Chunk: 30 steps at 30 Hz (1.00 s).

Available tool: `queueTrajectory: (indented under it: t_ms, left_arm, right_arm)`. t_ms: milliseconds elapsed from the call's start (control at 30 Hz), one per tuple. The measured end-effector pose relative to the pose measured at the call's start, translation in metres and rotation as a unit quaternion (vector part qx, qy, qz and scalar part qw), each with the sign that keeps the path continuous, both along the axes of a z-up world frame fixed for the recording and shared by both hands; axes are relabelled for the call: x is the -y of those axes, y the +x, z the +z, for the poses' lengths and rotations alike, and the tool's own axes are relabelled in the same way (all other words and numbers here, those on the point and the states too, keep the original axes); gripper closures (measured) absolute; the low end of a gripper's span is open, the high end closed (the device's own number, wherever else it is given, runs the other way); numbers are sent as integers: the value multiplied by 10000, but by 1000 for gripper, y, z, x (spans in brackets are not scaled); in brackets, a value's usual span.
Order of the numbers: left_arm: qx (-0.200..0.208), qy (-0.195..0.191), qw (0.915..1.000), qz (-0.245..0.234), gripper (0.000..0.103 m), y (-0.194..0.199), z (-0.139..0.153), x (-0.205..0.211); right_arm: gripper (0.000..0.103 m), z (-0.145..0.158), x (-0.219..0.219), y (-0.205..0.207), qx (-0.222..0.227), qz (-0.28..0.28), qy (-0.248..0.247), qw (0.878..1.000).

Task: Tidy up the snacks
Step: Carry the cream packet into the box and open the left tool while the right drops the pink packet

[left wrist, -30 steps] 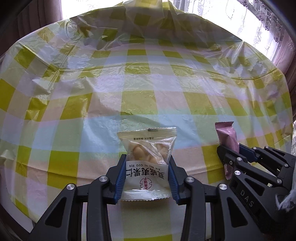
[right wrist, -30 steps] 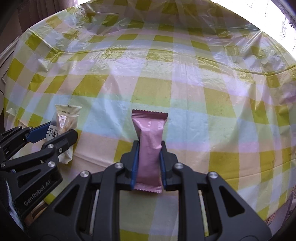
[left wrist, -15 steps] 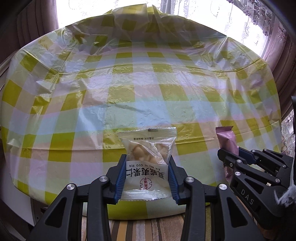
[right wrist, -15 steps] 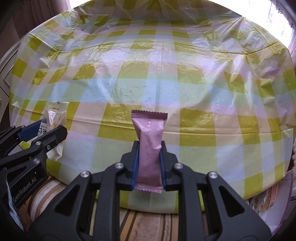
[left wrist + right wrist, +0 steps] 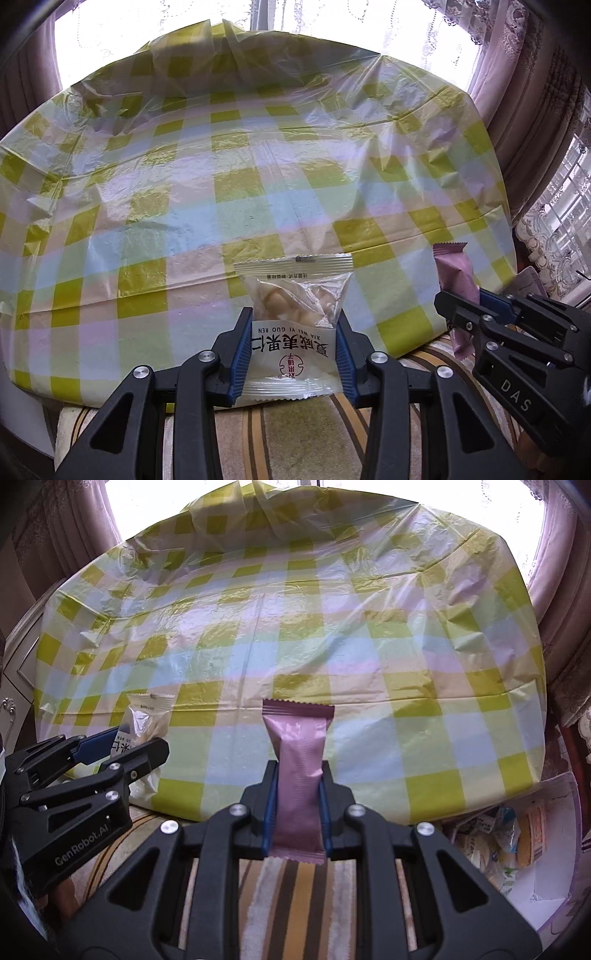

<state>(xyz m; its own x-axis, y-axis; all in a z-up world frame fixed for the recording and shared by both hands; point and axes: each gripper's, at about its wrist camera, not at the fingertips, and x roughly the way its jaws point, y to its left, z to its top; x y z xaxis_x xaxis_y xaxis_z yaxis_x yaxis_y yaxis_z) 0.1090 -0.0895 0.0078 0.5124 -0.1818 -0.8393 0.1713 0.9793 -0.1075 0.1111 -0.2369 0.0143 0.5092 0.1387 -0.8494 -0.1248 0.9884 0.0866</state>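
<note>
My left gripper (image 5: 293,332) is shut on a clear nut packet (image 5: 293,325) with red Chinese print, held in the air in front of the table's near edge. My right gripper (image 5: 297,779) is shut on a pink snack bar (image 5: 297,760), held upright at the same height. In the left wrist view the right gripper (image 5: 476,310) shows at the right with the pink snack bar (image 5: 452,269). In the right wrist view the left gripper (image 5: 122,751) shows at the left with the nut packet (image 5: 146,720).
A table with a yellow checked plastic cloth (image 5: 295,635) lies ahead, its near edge just beyond both grippers. A striped rug (image 5: 291,893) is below. A clear container with several packaged snacks (image 5: 513,834) sits on the floor at the lower right. Curtains (image 5: 532,110) hang behind.
Both grippers have pulled back and up from over the table with their snacks. The table's near edge, the rug and the snack container have come into view.
</note>
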Motion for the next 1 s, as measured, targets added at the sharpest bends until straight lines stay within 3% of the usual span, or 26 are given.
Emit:
queueTrajectory:
  t_ms: [233,467,1000]
  left_arm:
    - [-81,-19,9984,-554,61,-5,6,47]
    - [-249,9,9912,-1297,61,-12,4,105]
    - [-638,154,9613,-2676,61,-21,-7,216]
  right_arm:
    - [80,3,53,-19,8,-382,-44,9993]
    - [80,-6,101,-39,-118,-731,-116,9972]
    - [80,-49,206,-85,-649,-1868,-247,9799]
